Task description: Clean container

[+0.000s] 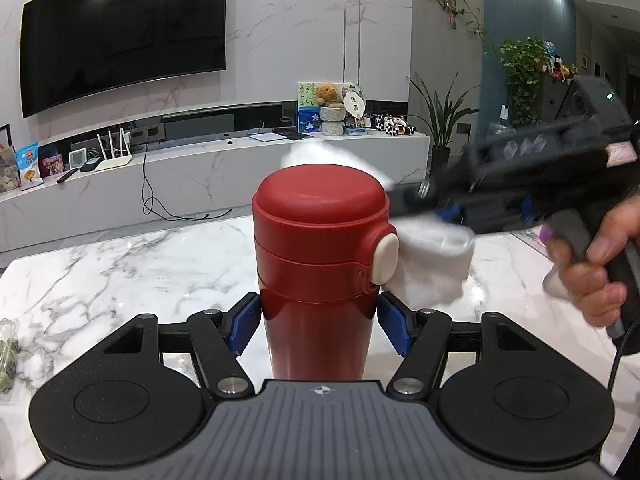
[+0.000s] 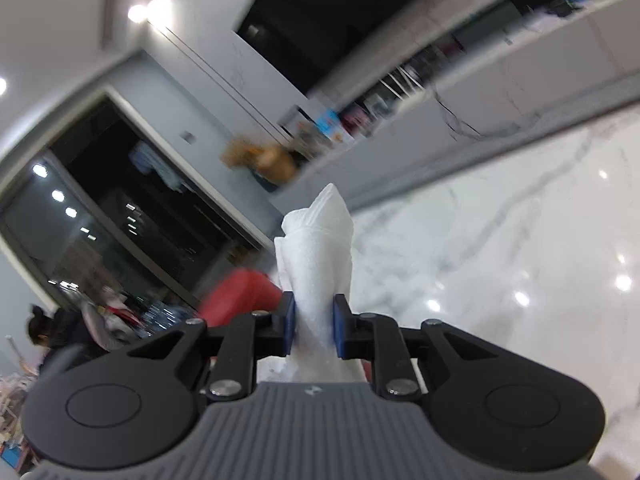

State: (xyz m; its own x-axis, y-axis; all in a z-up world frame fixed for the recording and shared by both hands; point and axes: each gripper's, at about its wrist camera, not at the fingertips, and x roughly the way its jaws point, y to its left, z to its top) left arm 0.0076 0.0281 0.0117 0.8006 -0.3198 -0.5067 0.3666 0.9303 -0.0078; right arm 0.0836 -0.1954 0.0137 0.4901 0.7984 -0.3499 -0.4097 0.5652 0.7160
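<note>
While the red cylindrical insulated bottle [image 1: 320,248] stands upright on the white marble tabletop [image 1: 120,272], its domed lid on and its cream oval latch button [image 1: 386,260] facing right in the left wrist view, the left hand-held gripper [image 1: 319,322] is clamped on its body just below the lid collar, a blue pad [image 1: 244,326] pressed to each side. Right hand-held gripper [image 2: 314,326] is closed on a folded white cloth [image 2: 316,272], bunched between its pads with a loose point sticking forward. From the left wrist view the cloth lies against the bottle's right side, beside the latch and behind the lid; the right gripper is motion-blurred.

Step in hand, by my reading: wiping the lid and upper wall.

Notes for doing it well:
- Keep the left grip firm and steady so the bottle neither tips nor spins under the wipe.
- Lead with the broad fold, not the loose tip, so the fabric stays flat on the curve.
- Work round the latch gently; pressing it could pop the lid.
- Keep the right gripper's hard fingers off the red surface.
</note>
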